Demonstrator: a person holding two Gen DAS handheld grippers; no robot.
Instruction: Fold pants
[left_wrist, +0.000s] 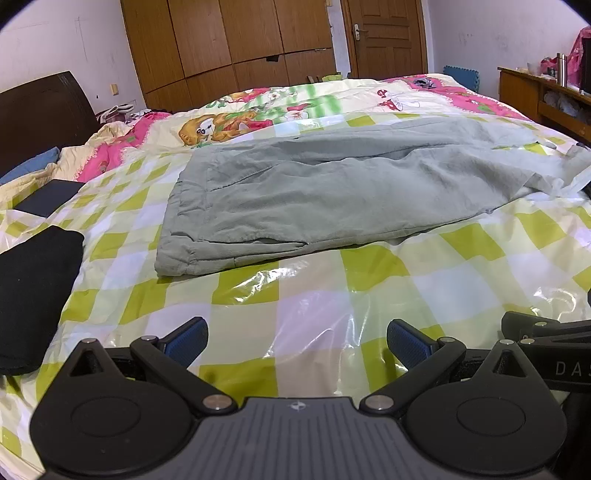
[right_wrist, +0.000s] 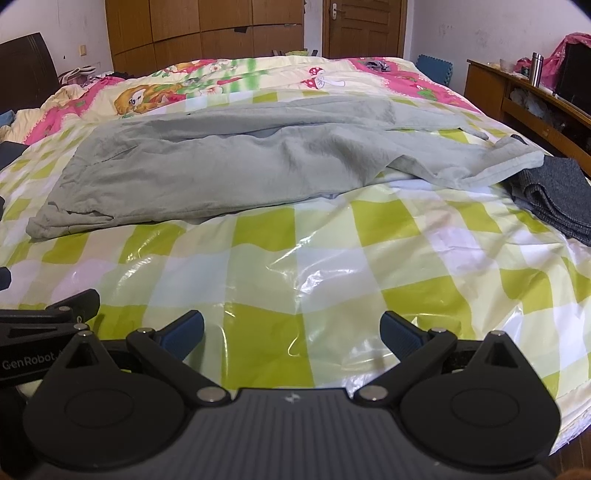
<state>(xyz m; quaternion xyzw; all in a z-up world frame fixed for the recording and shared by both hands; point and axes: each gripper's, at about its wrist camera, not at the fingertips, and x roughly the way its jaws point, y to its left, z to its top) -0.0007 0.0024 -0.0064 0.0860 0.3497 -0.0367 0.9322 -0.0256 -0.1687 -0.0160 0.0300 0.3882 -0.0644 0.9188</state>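
Pale green pants (left_wrist: 332, 188) lie lengthwise across a green-checked plastic sheet (left_wrist: 280, 295) on the bed, waistband to the left, legs stretching right; they also show in the right wrist view (right_wrist: 229, 173), with the leg hems at the right. My left gripper (left_wrist: 297, 341) is open and empty, hovering over the sheet in front of the pants' near edge. My right gripper (right_wrist: 291, 334) is open and empty, also short of the pants. Each gripper's body shows at the edge of the other's view.
A folded black garment (left_wrist: 33, 295) lies at the left. A folded dark grey garment (right_wrist: 554, 195) lies at the right beside the pants' hems. A cartoon quilt (left_wrist: 258, 107) covers the far bed. A wooden desk (right_wrist: 517, 96) stands right, wardrobes behind.
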